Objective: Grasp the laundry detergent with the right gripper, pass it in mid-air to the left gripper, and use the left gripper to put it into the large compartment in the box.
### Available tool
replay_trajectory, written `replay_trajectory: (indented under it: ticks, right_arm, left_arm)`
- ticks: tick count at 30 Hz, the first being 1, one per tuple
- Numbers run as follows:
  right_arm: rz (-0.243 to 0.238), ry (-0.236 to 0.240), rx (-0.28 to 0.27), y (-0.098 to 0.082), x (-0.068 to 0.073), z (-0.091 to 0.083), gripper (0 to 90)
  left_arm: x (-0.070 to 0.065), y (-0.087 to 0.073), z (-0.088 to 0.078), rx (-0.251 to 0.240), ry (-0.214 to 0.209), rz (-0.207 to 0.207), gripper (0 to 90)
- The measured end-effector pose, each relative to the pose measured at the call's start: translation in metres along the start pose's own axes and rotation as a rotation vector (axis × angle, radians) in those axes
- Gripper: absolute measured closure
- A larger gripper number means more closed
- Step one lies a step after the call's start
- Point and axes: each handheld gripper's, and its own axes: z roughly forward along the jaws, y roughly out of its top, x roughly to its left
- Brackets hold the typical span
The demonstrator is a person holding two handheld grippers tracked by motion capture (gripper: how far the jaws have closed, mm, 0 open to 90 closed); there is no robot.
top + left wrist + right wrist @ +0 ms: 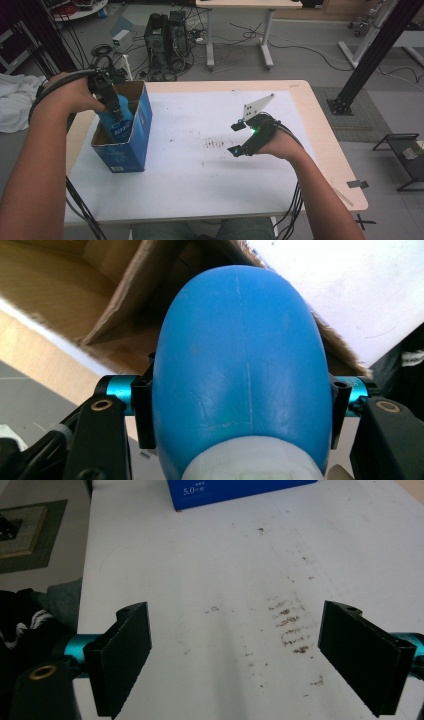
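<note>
1. White sheeting covers the surface (pixel 200 190), scuffed with brown marks near its middle; computer towers (pixel 167 40) stand on the floor beyond.
2. At the left edge stands an open blue cardboard box (pixel 135 140).
3. The left hand-held gripper (pixel 116 107) clamps a blue bottle (pixel 242 370) by its sides, partly inside the box.
4. The right hand-held gripper (pixel 255 655) rests low over the sheeting, jaws wide apart, holding nothing.

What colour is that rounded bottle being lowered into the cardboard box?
Bright blue plastic bottle with a white label; the left gripper view shows it best.
</note>
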Motion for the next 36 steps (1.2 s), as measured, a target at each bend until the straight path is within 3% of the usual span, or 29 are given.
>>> replay_trajectory:
  ticks: [1,2,5,11,24,27,36]
  right_arm:
    - [-0.004,0.003,-0.002,0.0,0.0,0.0,13.0]
    - [0.001,0.001,-0.001,-0.001,0.0,0.0,12.9]
    - [0.005,0.0,-0.001,-0.002,0.0,0.001,13.0]
    - [0.007,0.004,-0.001,-0.003,0.0,0.004,13.0]
    - [0.005,0.008,0.001,-0.004,-0.001,0.007,12.9]
    - [0.007,0.002,-0.002,-0.003,-0.001,0.007,13.0]
    - [0.008,-0.002,-0.004,-0.002,0.0,0.006,13.0]
  left_arm:
    - [0.002,0.0,0.004,0.021,0.003,0.035,38.1]
    - [0.0,0.0,0.01,0.004,0.0,0.016,38.1]
    - [0.002,0.001,0.018,0.029,0.001,0.055,38.1]
    - [0.0,0.005,0.033,0.037,-0.002,0.086,38.1]
    - [0.001,0.004,0.059,0.04,-0.001,0.111,38.1]
    - [0.001,0.002,0.06,0.003,-0.007,0.102,38.1]
    - [0.001,0.003,0.059,0.012,0.0,0.131,36.7]
